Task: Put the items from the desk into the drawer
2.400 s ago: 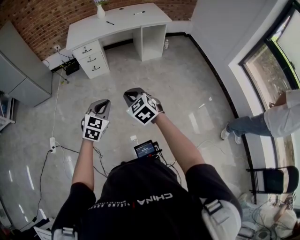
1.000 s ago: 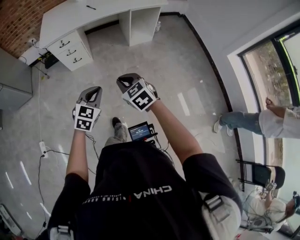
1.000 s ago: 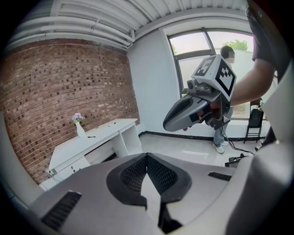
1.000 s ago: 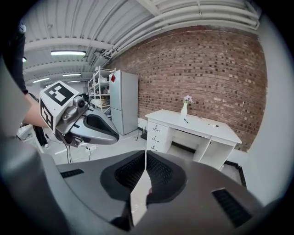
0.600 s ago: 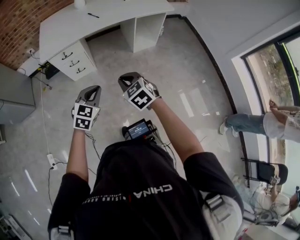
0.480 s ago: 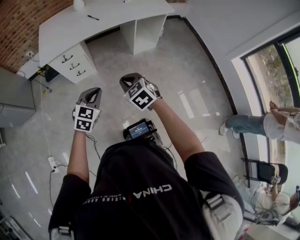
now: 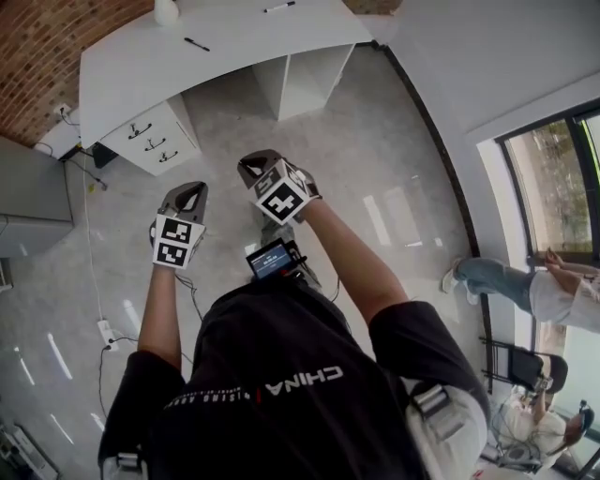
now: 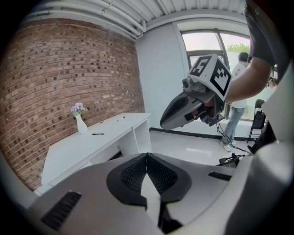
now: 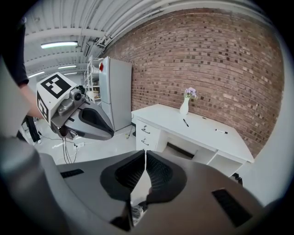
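Note:
The white desk [image 7: 234, 42] stands far ahead against the brick wall. On it lie a black pen [image 7: 196, 44] and a white marker [image 7: 279, 7], beside a white vase [image 7: 166, 11] with flowers. Three closed drawers [image 7: 150, 145] sit under the desk's left end. My left gripper [image 7: 190, 192] and right gripper [image 7: 253, 166] hang side by side in mid-air, well short of the desk. Both are shut and hold nothing. The left gripper view shows the desk [image 8: 105, 137], the pen [image 8: 98, 134] and the right gripper [image 8: 193, 108]. The right gripper view shows the drawers [image 9: 145, 133] and the marker [image 9: 221, 131].
A grey cabinet [image 7: 28, 206] stands left of the desk. A cable and power strip [image 7: 105, 330] lie on the floor at the left. A person [image 7: 525, 286] stands by the window at right, near a folding chair [image 7: 525, 361]. A small screen [image 7: 270, 260] hangs at my waist.
The desk has shifted and come a little closer in the head view. Both grippers stay shut, side by side, in front of me.

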Demonstrator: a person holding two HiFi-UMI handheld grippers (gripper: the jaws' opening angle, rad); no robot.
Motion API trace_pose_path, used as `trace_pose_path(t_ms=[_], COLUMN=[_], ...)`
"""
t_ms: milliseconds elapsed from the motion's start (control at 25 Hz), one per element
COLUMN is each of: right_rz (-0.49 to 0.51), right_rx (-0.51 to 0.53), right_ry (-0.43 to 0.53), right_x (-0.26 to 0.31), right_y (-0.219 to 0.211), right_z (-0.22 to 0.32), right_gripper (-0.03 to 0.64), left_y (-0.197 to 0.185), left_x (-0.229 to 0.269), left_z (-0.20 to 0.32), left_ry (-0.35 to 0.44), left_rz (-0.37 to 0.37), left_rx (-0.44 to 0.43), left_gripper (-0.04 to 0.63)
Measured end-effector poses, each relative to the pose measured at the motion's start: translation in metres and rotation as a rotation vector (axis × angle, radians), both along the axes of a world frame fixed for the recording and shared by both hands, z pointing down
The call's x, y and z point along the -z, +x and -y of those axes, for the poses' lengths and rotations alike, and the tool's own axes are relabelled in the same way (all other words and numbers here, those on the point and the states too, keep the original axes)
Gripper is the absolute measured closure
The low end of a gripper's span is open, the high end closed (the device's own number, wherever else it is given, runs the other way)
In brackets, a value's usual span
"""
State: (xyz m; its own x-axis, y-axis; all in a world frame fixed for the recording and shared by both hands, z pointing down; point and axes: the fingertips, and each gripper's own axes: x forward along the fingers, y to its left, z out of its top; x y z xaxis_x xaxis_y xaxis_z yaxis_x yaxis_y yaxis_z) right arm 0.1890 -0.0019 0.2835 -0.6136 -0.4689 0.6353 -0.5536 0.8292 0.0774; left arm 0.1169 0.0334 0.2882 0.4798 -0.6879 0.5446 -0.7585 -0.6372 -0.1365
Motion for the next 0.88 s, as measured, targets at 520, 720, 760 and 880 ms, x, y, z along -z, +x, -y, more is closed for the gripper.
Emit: trace_pose_path(t_ms=[520, 720, 760, 880], right_rz=[0.048, 0.056, 0.060, 0.066], right_rx=[0.089, 0.131, 0.136, 0.132], right_ry=[-0.026, -0.037, -0.040, -0.048], right_x=[0.019, 0.018, 0.016, 0.009], right_y=[-0.022, -0.020, -0.019, -0.023], right_z=[0.215, 0.256, 0.262, 0.279], right_gripper=[0.598, 0.598, 0.599, 0.598], left_y=[-0.005, -0.005, -0.005, -0.006], left_x=[0.027, 0.026, 0.024, 0.019], left_z=[0.216, 0.256, 0.260, 0.270], left_ry=[0.000, -0.014, -0.017, -0.020], left_rz=[0.025, 0.025, 0.021, 0.006], left_rx=[0.093, 0.140, 0.151, 0.167], left_gripper=[0.583, 0.583, 0.583, 0.583])
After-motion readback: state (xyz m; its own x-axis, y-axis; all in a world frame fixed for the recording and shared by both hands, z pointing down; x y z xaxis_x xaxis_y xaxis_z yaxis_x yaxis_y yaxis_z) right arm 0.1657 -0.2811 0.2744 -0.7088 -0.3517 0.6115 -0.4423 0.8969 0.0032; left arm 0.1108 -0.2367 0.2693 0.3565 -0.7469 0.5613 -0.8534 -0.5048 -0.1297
